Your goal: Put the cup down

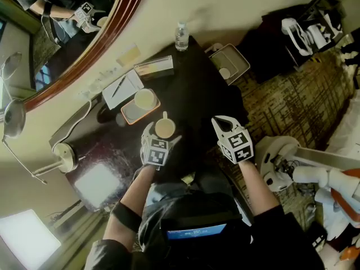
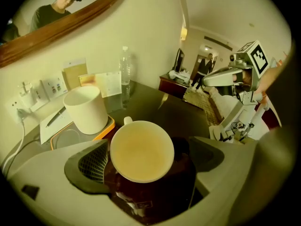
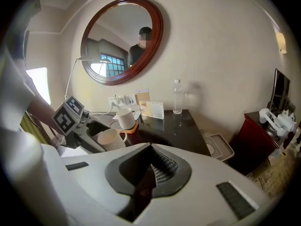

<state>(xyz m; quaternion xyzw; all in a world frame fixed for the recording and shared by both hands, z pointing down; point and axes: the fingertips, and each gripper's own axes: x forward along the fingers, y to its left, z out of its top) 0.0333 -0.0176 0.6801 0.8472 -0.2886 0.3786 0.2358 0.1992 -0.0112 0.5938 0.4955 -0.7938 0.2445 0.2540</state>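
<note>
Left gripper [image 2: 149, 166] jaws stood wide around cream ceramic cup [image 1: 165, 129], apparently seated on dark glossy desk [image 2: 155, 109]. Right gripper [image 3: 149, 173] jaws shut, empty. Clean finish needed straight near-side withdrawal, pads off cup.

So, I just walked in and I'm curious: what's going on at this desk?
A person is working two hand-held tongs over a dark table. The left tongs stand open around a cream cup that sits on the table, not gripping it. The right tongs are shut and empty.
</note>
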